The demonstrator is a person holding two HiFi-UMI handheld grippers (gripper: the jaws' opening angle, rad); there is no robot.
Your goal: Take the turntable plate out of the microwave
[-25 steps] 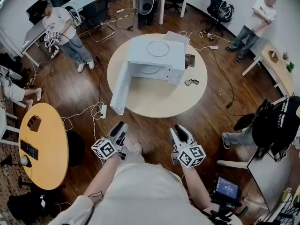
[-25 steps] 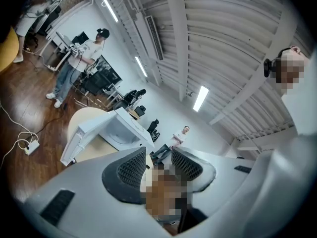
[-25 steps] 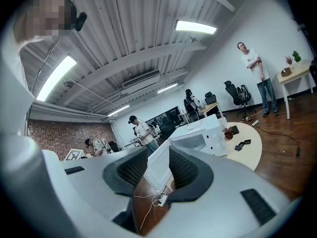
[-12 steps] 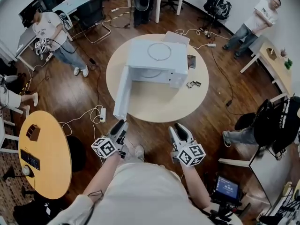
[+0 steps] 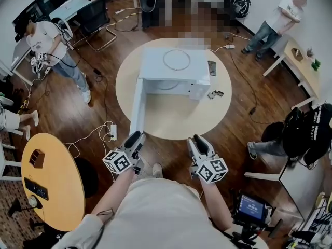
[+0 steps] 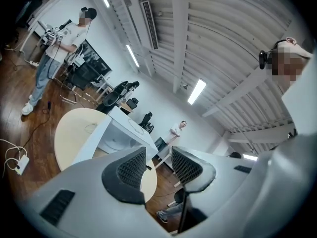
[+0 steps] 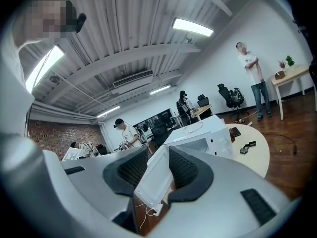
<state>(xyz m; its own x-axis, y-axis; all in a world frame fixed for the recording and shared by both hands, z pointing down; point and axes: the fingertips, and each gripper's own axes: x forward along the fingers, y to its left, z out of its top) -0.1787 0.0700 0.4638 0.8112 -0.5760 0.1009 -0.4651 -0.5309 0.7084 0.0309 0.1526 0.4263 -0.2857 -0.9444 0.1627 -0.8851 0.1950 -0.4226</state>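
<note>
Two empty grippers, left gripper (image 5: 136, 137) and right gripper (image 5: 197, 139), are held with jaws apart just short of the table (image 5: 176, 122), aimed at the microwave (image 5: 174, 69). Its door (image 5: 137, 105) is swung wide so the turntable plate (image 6: 114, 143), still inside the cavity, can be reached.

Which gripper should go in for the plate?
Right, probably. The right gripper has only table between it and the microwave opening; the open door stands straight ahead of the left gripper. Both are open and empty.
</note>
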